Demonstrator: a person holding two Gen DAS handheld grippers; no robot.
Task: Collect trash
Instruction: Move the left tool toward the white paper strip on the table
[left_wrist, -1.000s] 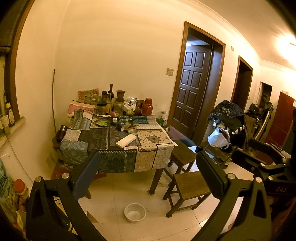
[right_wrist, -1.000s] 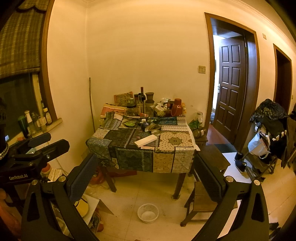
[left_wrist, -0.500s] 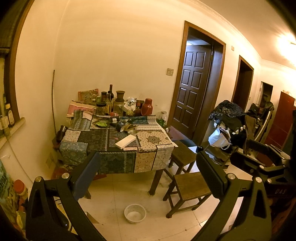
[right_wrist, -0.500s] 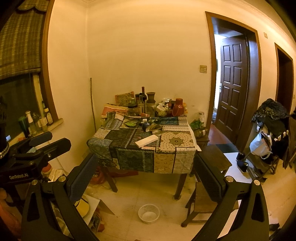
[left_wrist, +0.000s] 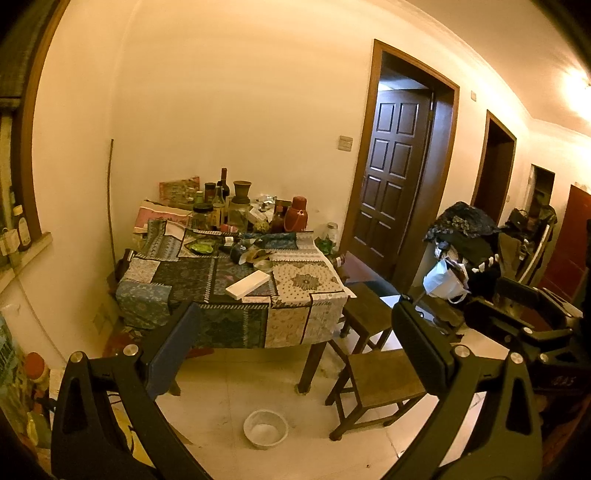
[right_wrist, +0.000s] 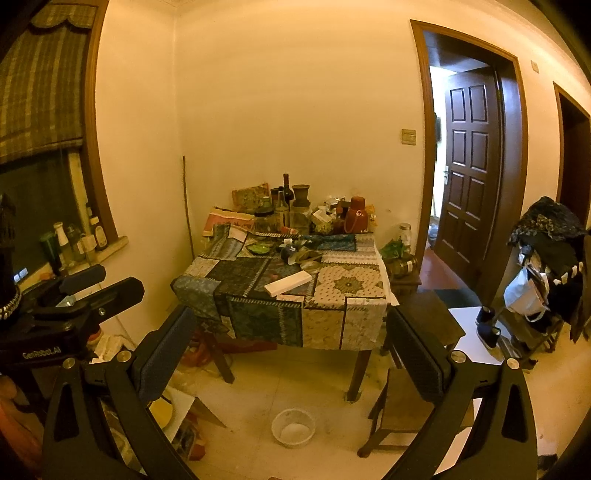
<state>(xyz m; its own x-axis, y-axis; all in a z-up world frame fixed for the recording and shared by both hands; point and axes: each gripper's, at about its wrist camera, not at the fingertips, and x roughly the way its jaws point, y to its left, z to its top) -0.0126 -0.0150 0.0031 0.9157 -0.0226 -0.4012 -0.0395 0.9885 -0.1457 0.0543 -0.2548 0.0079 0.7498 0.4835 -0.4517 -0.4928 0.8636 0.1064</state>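
A table with a patchwork cloth (left_wrist: 295, 306) (right_wrist: 332, 317) stands against the far wall, a few steps away. On it lie a long white box (left_wrist: 251, 283) (right_wrist: 288, 283), green wrappers (left_wrist: 201, 248) (right_wrist: 258, 248) and crumpled litter around a dark cup (left_wrist: 245, 254) (right_wrist: 295, 254), with bottles and jars behind. A small white basket (left_wrist: 265, 429) (right_wrist: 293, 428) stands on the floor in front of the table. My left gripper (left_wrist: 295, 339) is open and empty. My right gripper (right_wrist: 288, 339) is open and empty. Both are held well short of the table.
Two wooden stools (left_wrist: 380, 384) (right_wrist: 417, 402) stand at the table's right. A cluttered rack with clothes and a white bag (left_wrist: 443, 282) (right_wrist: 524, 291) is further right. Papers and clutter (right_wrist: 177, 410) lie on the floor at left. A brown door (left_wrist: 395, 177) is open behind.
Both views have crept slightly closer to the table. The grippers stay open and empty.
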